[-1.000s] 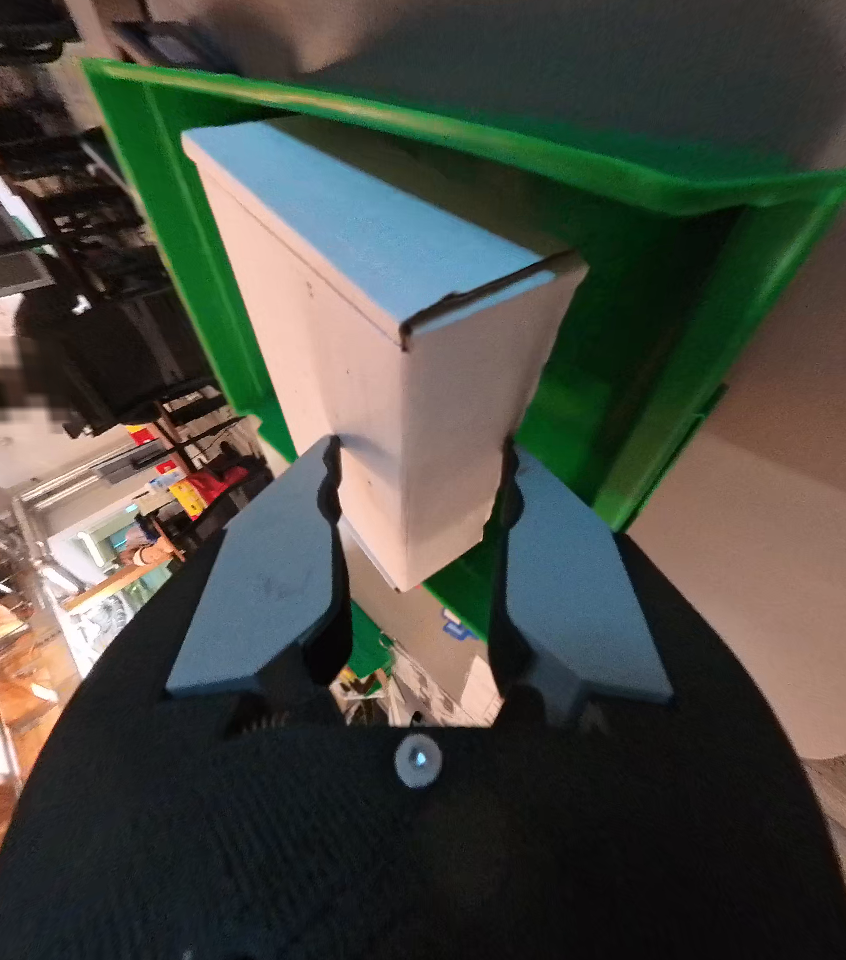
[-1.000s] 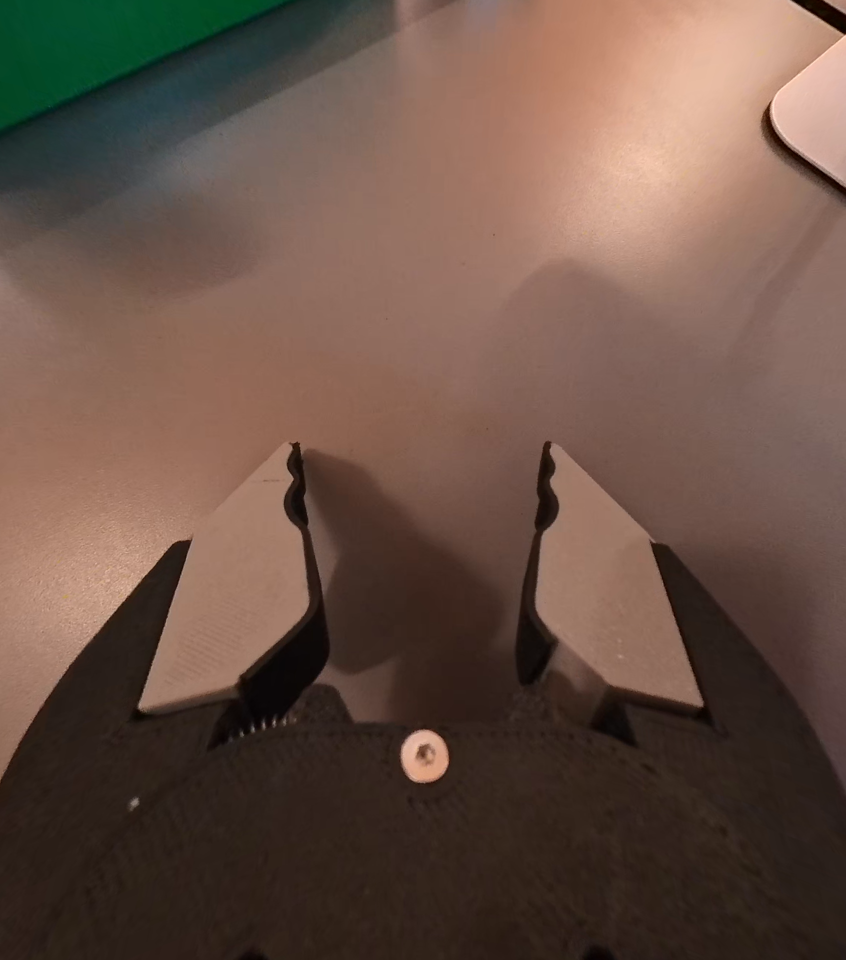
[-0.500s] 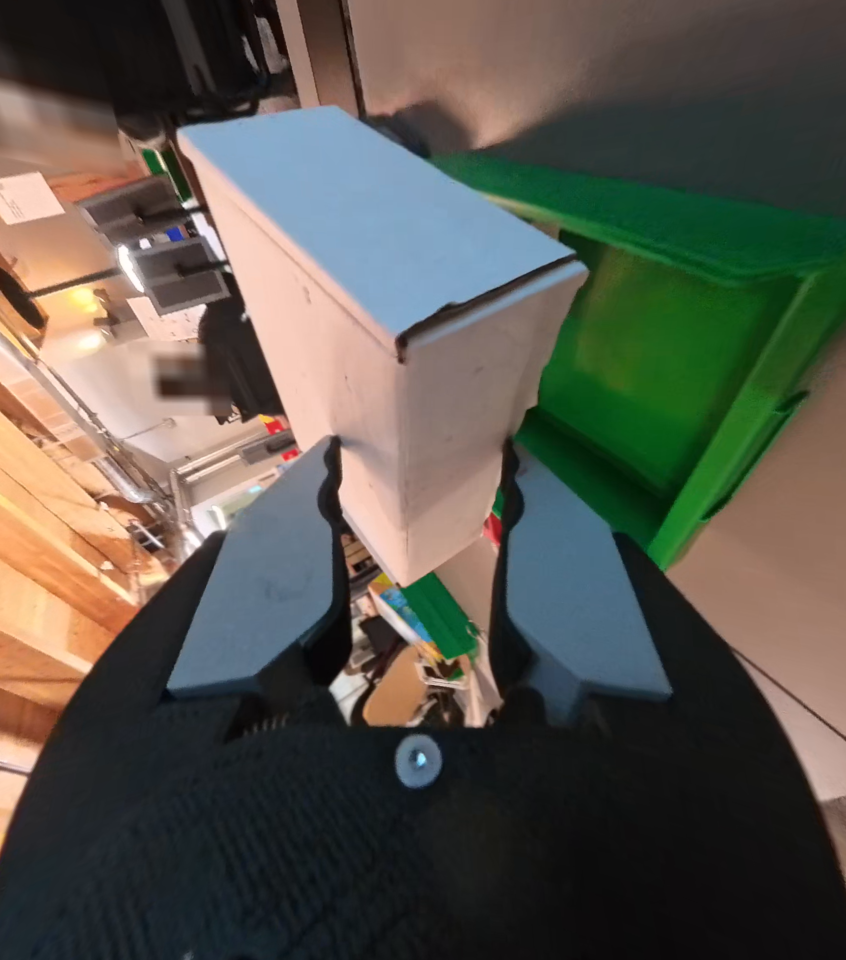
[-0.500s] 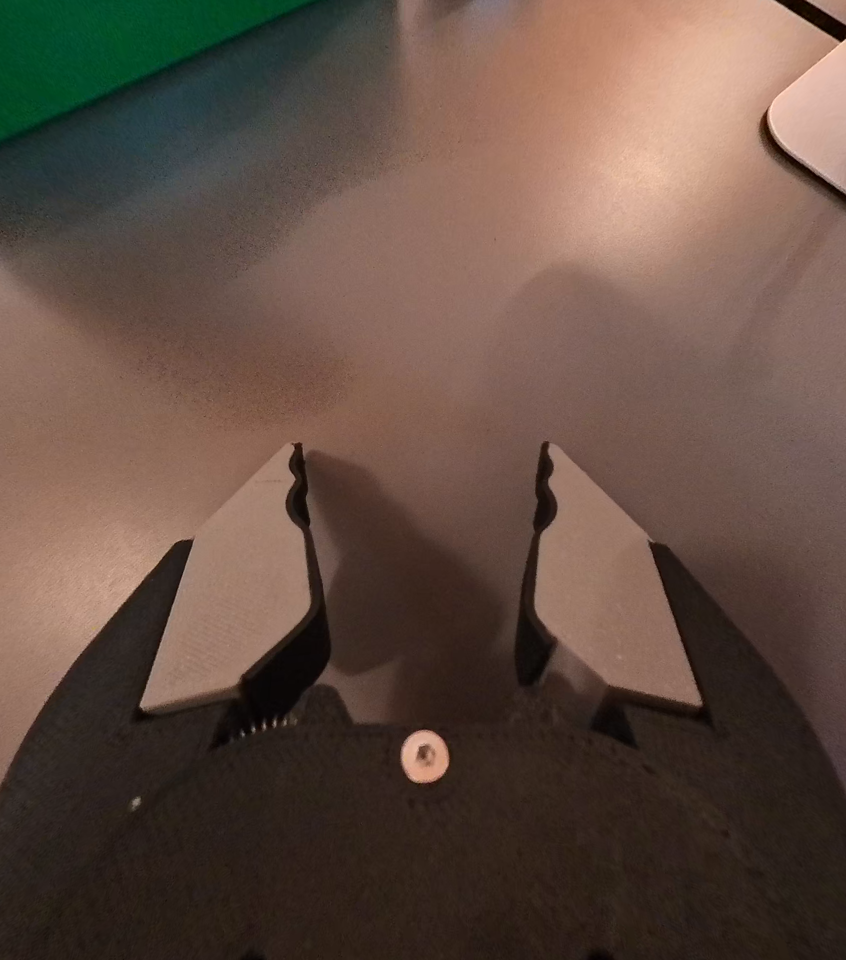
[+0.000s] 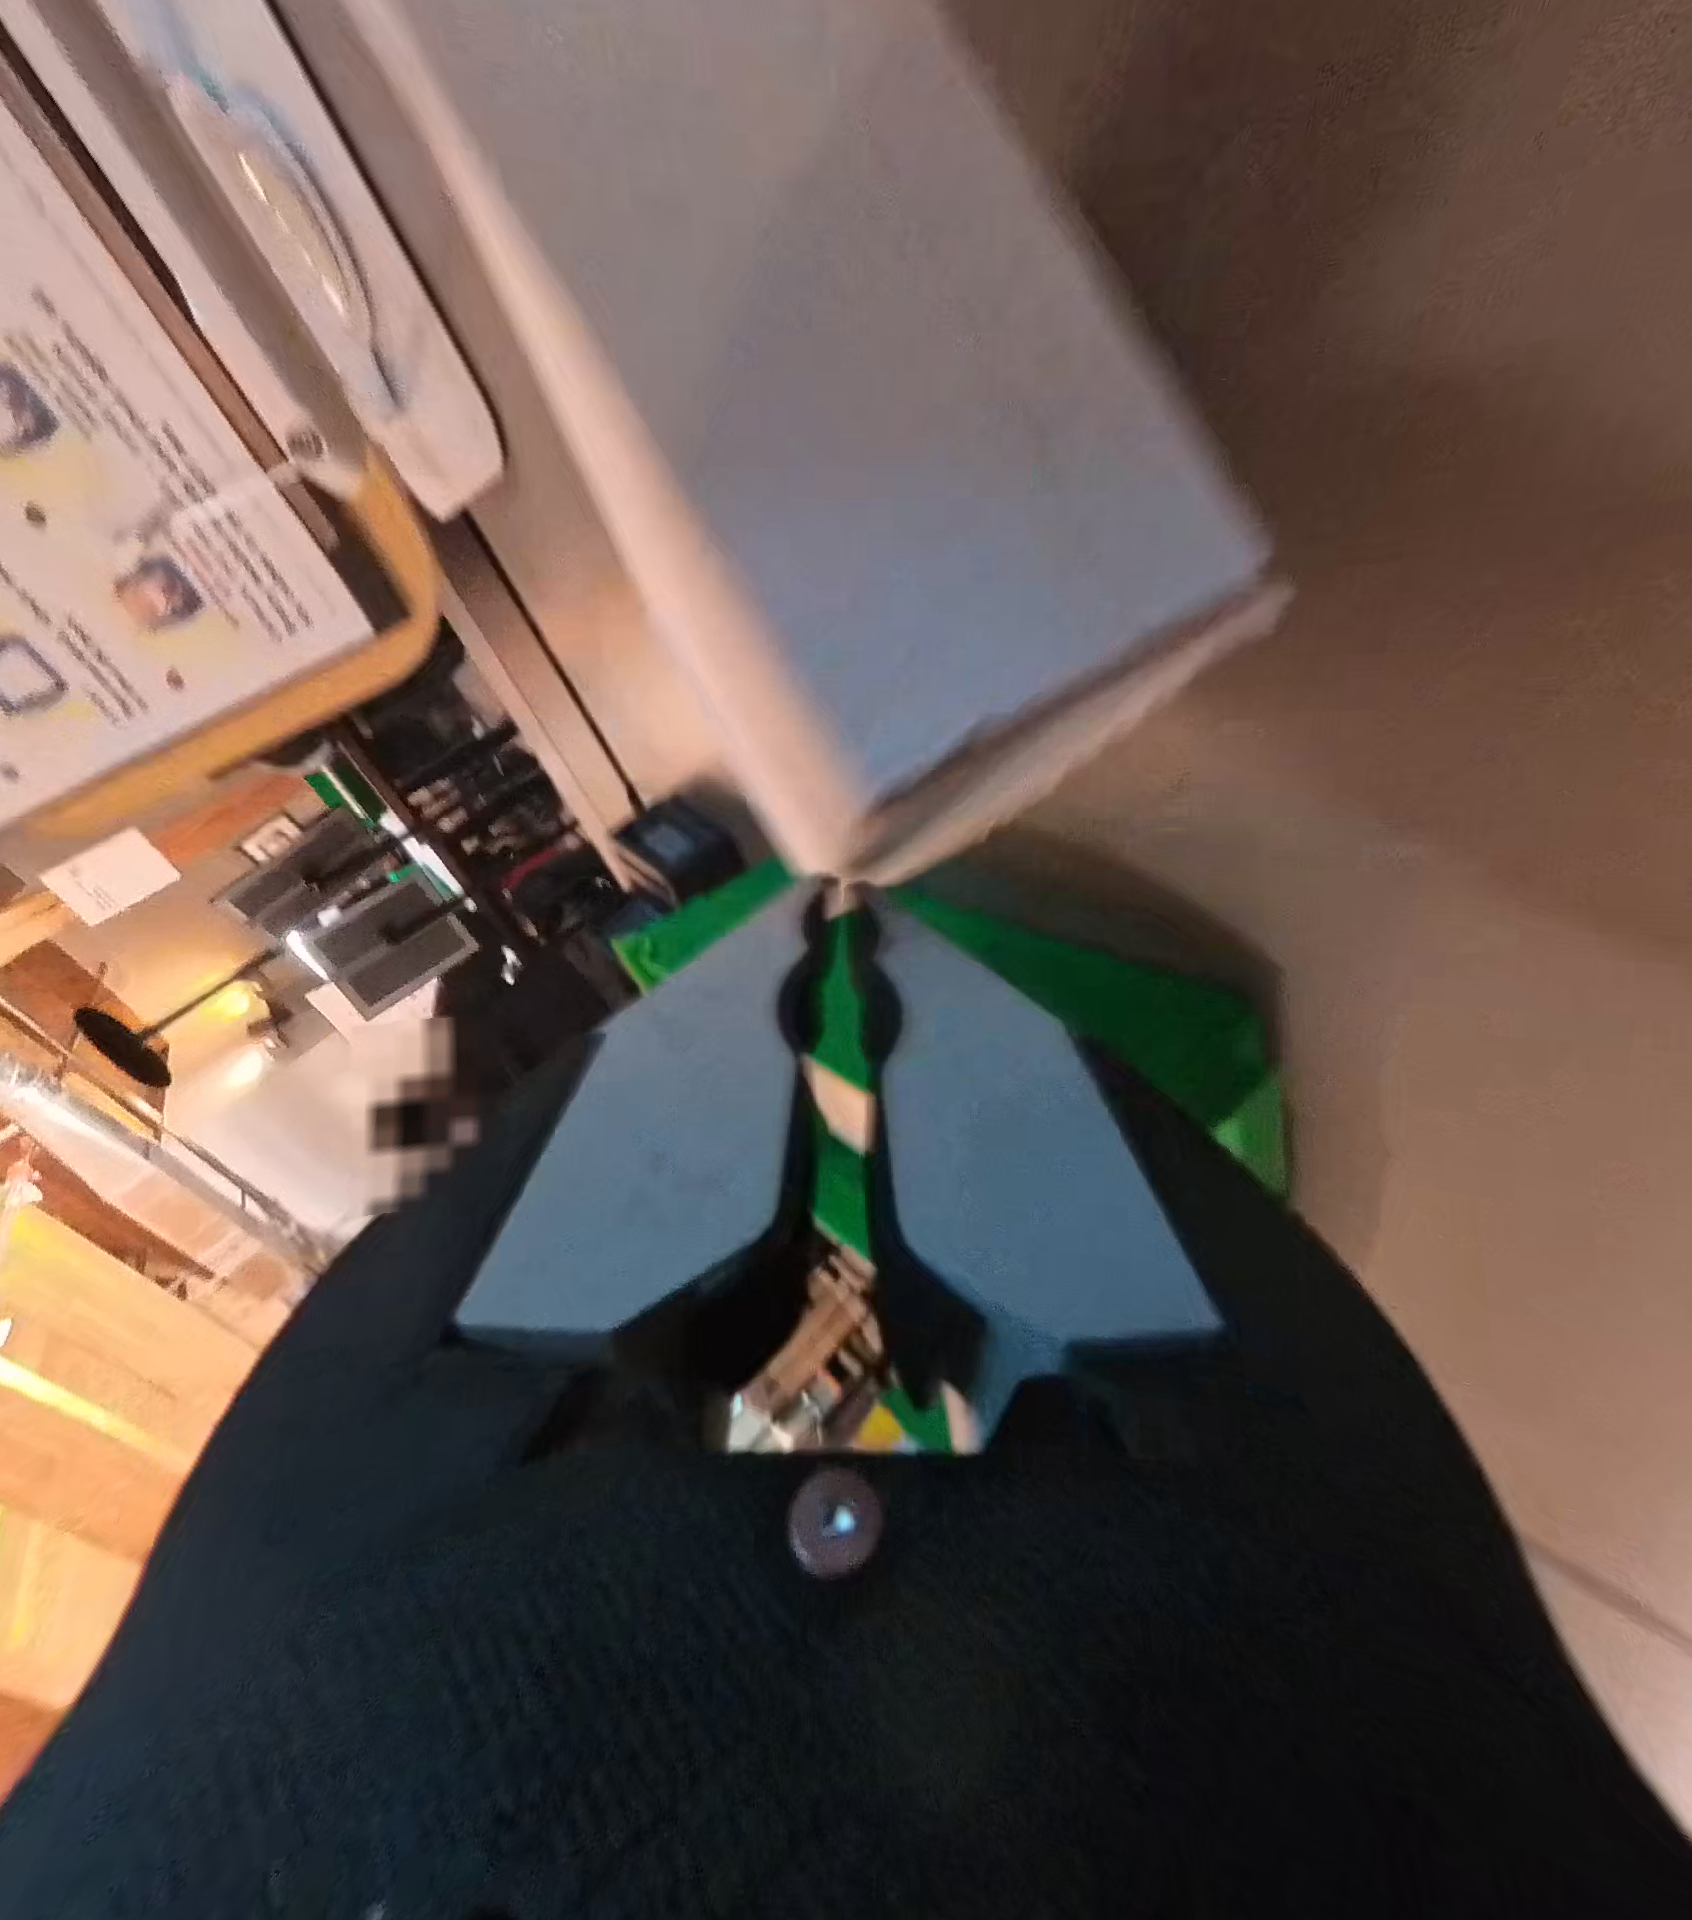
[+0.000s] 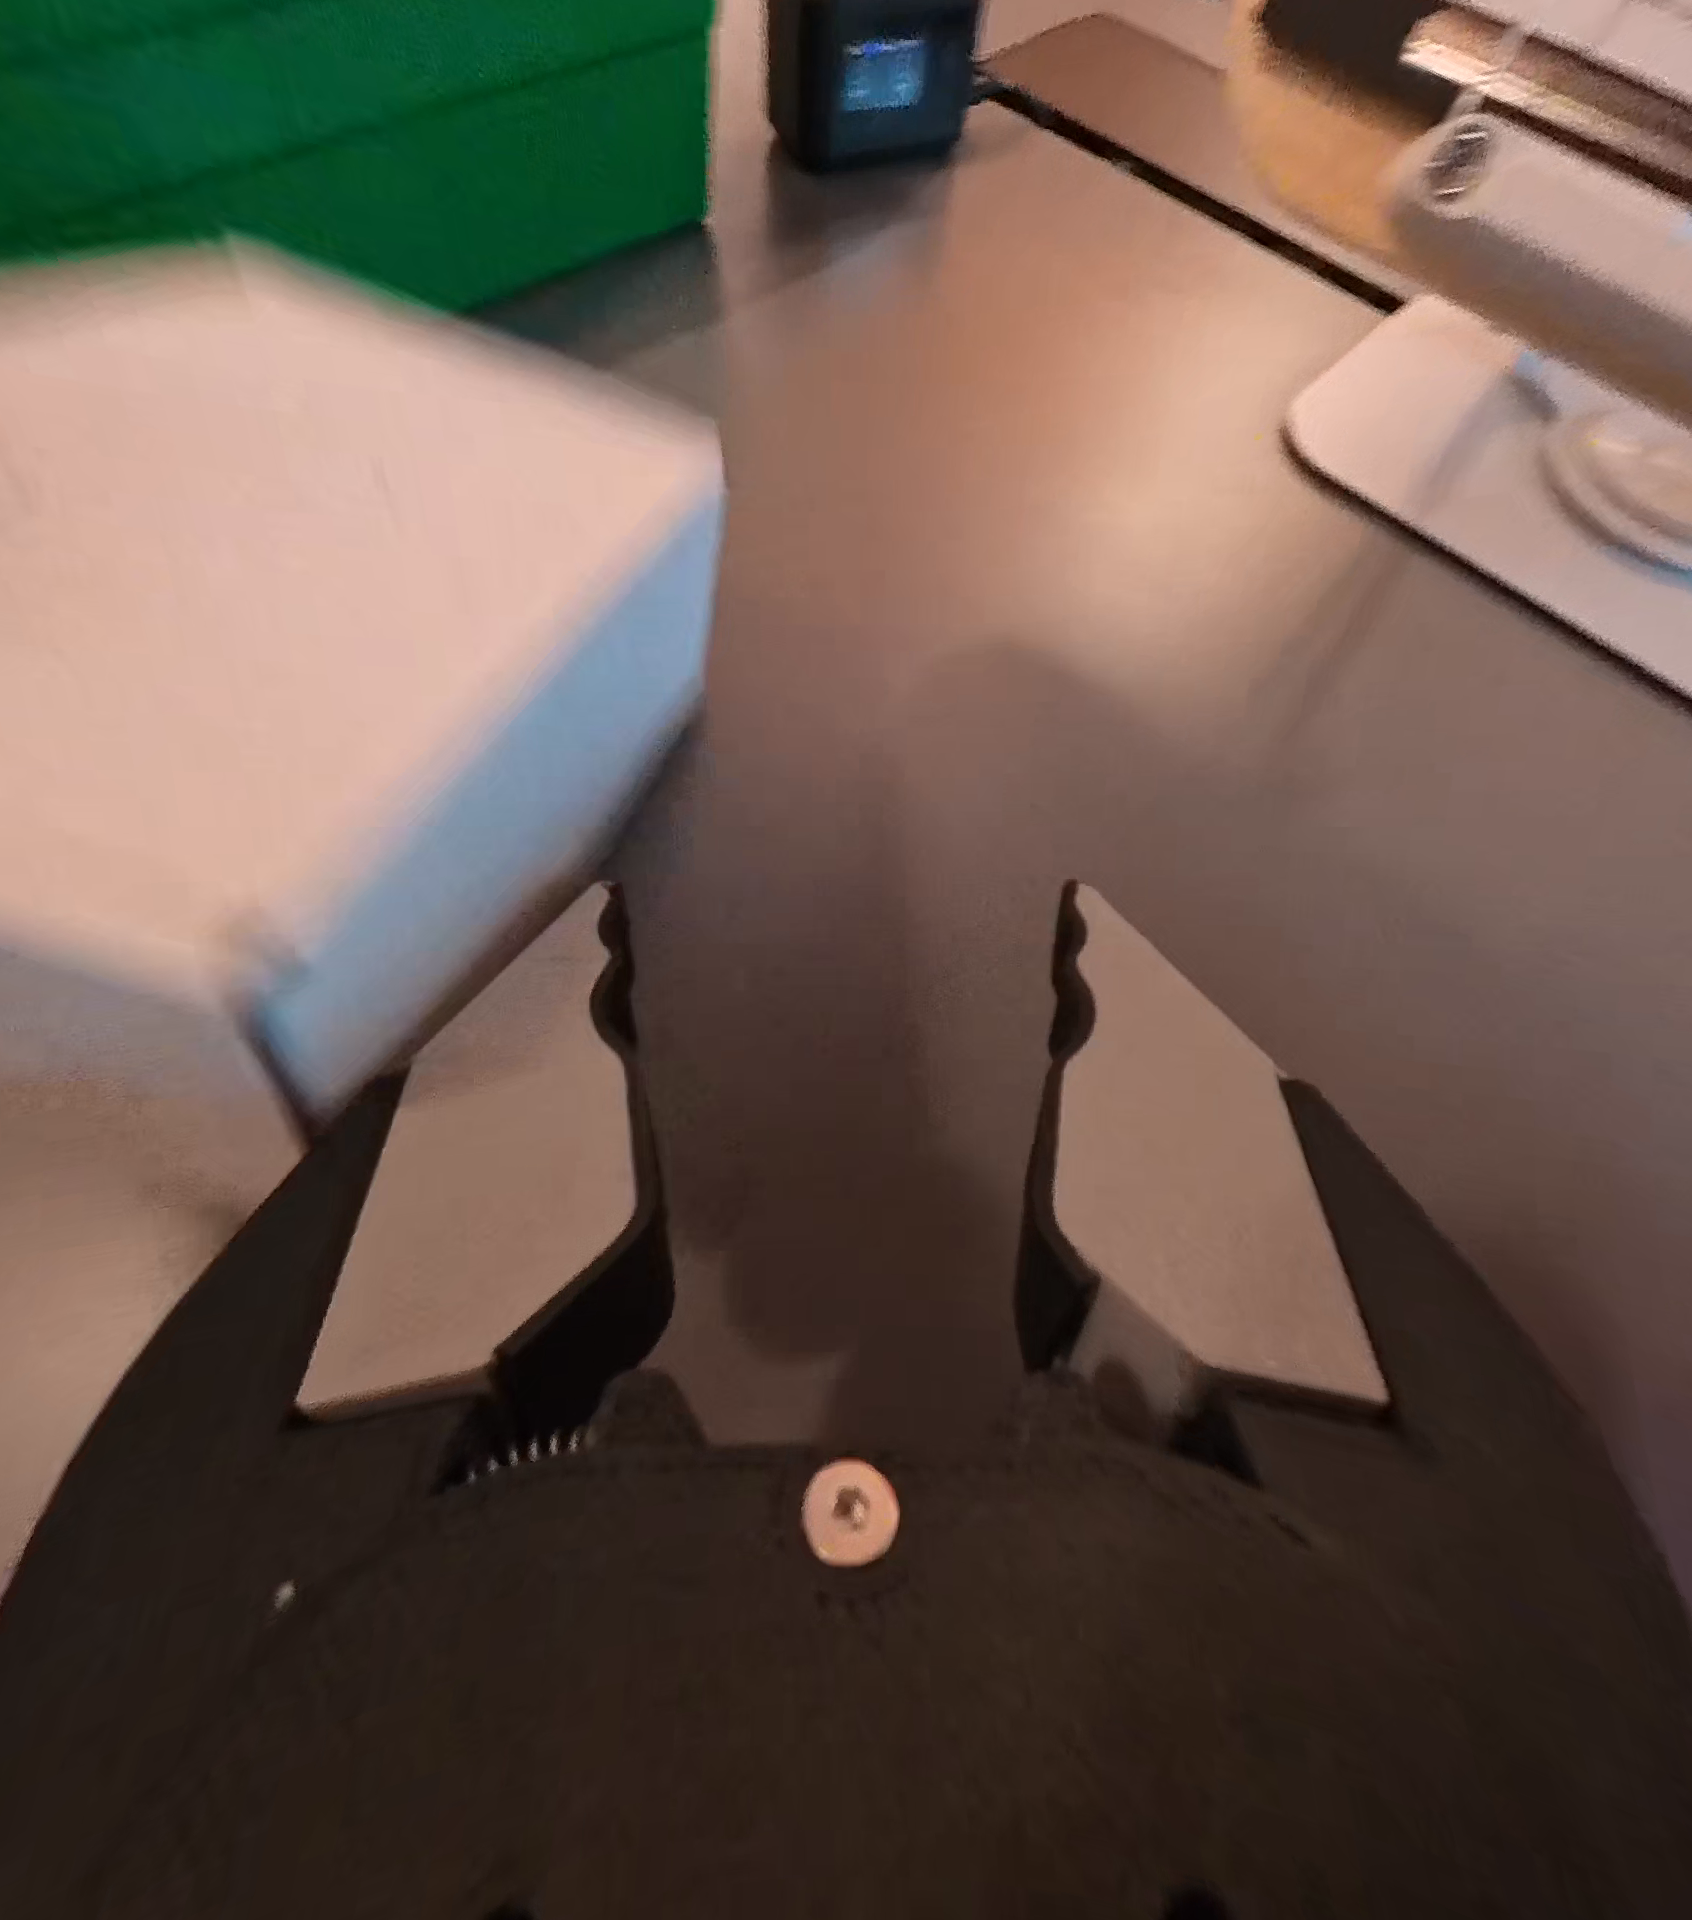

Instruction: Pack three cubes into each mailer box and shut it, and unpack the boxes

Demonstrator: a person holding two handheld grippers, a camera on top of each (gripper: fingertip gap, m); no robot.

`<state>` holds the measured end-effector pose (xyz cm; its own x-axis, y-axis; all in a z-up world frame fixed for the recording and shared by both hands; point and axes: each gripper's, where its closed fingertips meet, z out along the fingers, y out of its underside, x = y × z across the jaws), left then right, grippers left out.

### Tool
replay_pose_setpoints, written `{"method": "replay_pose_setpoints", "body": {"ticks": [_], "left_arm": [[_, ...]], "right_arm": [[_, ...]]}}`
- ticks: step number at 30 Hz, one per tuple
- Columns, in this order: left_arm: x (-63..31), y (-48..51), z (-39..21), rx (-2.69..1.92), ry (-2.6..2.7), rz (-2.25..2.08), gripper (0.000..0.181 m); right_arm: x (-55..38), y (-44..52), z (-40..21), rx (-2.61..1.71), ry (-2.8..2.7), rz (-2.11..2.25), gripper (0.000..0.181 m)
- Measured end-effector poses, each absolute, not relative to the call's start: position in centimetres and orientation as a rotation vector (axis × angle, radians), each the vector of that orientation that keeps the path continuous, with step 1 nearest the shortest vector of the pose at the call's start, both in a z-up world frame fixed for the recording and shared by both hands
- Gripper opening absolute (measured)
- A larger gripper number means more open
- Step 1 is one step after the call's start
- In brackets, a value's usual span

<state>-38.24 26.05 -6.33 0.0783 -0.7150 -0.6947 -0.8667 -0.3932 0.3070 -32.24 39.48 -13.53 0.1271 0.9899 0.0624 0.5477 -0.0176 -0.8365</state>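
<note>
The white mailer box (image 5: 925,468) is closed and blurred with motion. It lies just beyond my left gripper (image 5: 837,909), its near corner right at the fingertips. The left jaws are shut, and only the green bin (image 5: 1081,987) shows through the slit between them. In the right wrist view the same box (image 6: 250,623) is at the left, over the brown table (image 6: 1029,520). My right gripper (image 6: 842,904) is open and empty above the table, with the box's corner beside its left finger (image 6: 509,1091). No cubes are in view.
The green bin (image 6: 302,125) stands behind the box. A small black device (image 6: 868,78) sits at the table's far edge. A white mat (image 6: 1548,540) with a round clear thing on it lies at the right. A shelf-filled room lies beyond the table on the left. From either gripper's tips it is about 35 cm to the small black device (image 6: 868,78). The left camera catches it too, in the left wrist view (image 5: 670,840).
My left gripper held the white box across its narrow side in both earlier frames. The box has since left the grasp and the pads have come together. The box has entered the right wrist view.
</note>
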Motion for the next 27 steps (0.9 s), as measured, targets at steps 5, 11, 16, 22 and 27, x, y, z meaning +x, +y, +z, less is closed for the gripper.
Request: {"method": "replay_pose_setpoints", "body": {"ticks": [5, 11, 16, 22, 27], "left_arm": [[-34.4, 28.7, -12.0, -2.152, 1.491, 1.016, 0.000], [-36.6, 28.9, -10.3, -2.242, 0.944, 0.802, 0.000], [-43.0, 29.9, -9.1, -2.291, 0.380, 0.802, 0.000], [-46.2, 31.8, -11.4, -2.339, 0.101, 0.817, 0.000], [-47.1, 32.4, -13.7, -2.421, 0.038, 0.808, 0.000]], "right_arm": [[-30.8, 42.4, -13.7, -1.709, -1.442, 0.611, 0.072], [-29.9, 44.1, -12.4, -1.715, -1.353, 0.628, 0.071], [-30.0, 42.5, -9.7, -1.563, -1.336, 0.713, 0.036], [-29.1, 40.4, -7.5, -1.323, -1.371, 0.669, 0.000], [-27.2, 35.5, -6.9, -1.155, -1.477, 0.863, 0.000]]}}
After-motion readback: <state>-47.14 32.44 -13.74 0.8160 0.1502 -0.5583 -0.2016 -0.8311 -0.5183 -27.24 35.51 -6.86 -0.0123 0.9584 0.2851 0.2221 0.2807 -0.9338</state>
